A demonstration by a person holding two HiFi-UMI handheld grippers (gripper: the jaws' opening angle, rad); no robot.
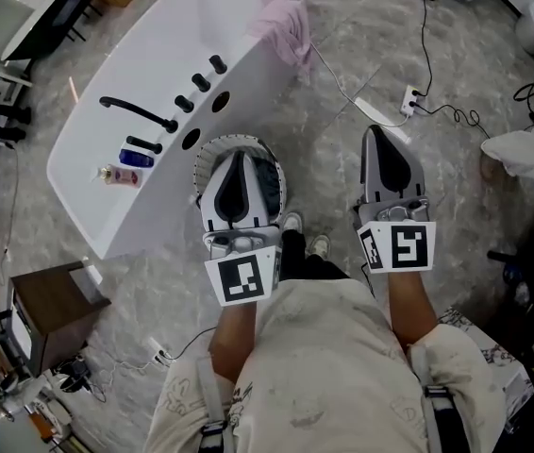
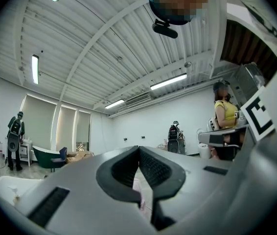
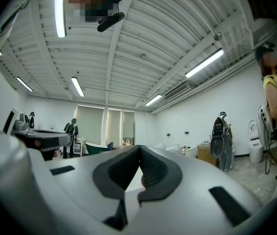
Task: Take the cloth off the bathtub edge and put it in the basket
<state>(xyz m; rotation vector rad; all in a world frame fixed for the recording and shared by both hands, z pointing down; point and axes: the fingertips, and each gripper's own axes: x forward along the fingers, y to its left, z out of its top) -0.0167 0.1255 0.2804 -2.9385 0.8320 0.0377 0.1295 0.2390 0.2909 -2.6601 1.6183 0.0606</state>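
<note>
Both my grippers pressed together and empty, cloth on the tub's far end

From the left: the white bathtub lies slantwise across the marbled floor, with a black tap on its rim. My left gripper is held over the round basket, which stands on the floor just beside the tub's near side. Its jaws meet at the tips with nothing pinched between them. The pink cloth hangs draped over the tub's far end, well apart from both grippers. My right gripper is over bare floor, its jaws likewise closed tip to tip on nothing
</note>
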